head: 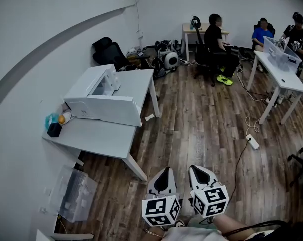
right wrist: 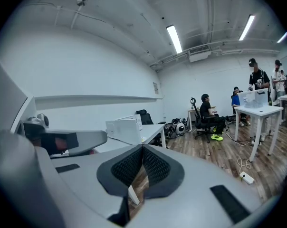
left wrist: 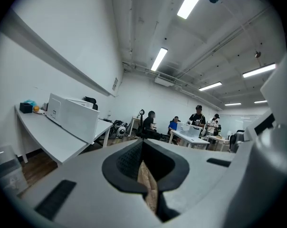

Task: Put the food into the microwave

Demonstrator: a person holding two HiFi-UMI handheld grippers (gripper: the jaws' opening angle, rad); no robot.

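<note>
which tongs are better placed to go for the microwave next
Left, marginally. The microwave and its table lie off to the left, so the left tongs are nearer; the right tongs sit just beside them. Both are shut and empty.

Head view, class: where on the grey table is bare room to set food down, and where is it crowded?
Bare: tabletop between microwave and near edge, and beyond the microwave. Crowded: left corner, small items.

Head cam sits high, tilted down over the wood floor (head: 201, 119); left tongs (head: 166, 170) and right tongs (head: 195, 167) poke in at the bottom edge; tabletop (head: 106, 137) and microwave (head: 104, 104) sit well off to the left; each tongs cam rides low, nearly level, right behind its own jaws; all three share that microwave and the seated person (head: 215, 44).
</note>
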